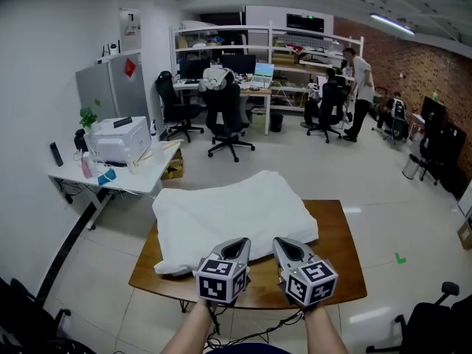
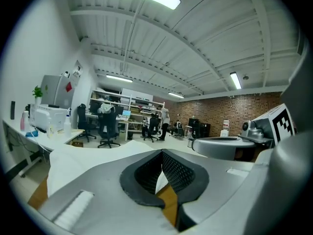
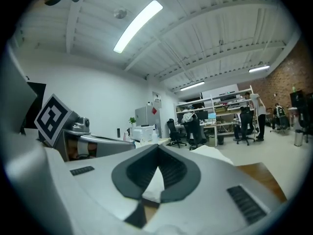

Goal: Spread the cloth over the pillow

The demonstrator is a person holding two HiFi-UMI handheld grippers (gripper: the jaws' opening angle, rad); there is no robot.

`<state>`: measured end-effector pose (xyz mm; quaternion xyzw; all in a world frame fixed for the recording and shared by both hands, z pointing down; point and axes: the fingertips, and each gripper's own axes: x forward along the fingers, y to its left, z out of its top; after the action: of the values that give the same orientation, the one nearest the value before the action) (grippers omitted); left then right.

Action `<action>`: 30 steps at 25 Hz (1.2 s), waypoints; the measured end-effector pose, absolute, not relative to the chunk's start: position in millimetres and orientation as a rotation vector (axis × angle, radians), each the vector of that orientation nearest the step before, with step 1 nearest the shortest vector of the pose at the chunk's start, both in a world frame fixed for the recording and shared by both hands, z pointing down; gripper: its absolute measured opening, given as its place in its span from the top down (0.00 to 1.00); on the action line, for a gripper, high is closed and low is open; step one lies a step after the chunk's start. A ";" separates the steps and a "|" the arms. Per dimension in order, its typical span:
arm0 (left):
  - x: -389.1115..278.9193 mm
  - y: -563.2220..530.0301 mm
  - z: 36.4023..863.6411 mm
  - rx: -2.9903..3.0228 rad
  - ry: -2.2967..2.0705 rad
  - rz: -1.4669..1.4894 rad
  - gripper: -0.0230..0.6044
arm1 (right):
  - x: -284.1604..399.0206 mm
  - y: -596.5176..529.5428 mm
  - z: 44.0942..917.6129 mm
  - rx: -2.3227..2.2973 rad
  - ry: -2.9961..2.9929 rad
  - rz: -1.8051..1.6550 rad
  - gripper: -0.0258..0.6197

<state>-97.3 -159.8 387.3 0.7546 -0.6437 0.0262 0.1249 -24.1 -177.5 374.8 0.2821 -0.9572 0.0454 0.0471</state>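
Cloth lies just ahead of left gripper and right gripper (jaws closed, empty).

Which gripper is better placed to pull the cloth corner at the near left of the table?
Likely left: the left gripper is nearer that cloth corner; the right gripper must reach past it.

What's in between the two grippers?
In the head view, the white cloth and bare wooden table show between the left gripper and right gripper.

Cloth on bench, left of centre. Left tongs and right tongs side by side at its near edge.
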 end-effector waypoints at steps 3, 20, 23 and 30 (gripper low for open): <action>-97.2 -161.1 391.0 2.209 -1.858 0.089 0.95 | -27.6 -177.9 374.2 0.854 -2.911 0.126 0.95; -103.2 -169.0 389.6 2.248 -1.797 0.125 0.95 | -38.0 -182.9 365.6 0.879 -2.901 0.114 0.95; -106.1 -168.3 390.6 2.247 -1.792 0.129 0.95 | -41.2 -181.1 367.2 0.881 -2.895 0.118 0.95; -107.9 -168.1 393.3 2.248 -1.783 0.136 0.95 | -45.6 -179.3 371.8 0.878 -2.881 0.121 0.95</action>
<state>-107.9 -168.1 393.3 0.7755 -0.6152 0.0470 0.1339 -45.6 -179.3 371.8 0.2908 -0.9538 0.0401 0.0634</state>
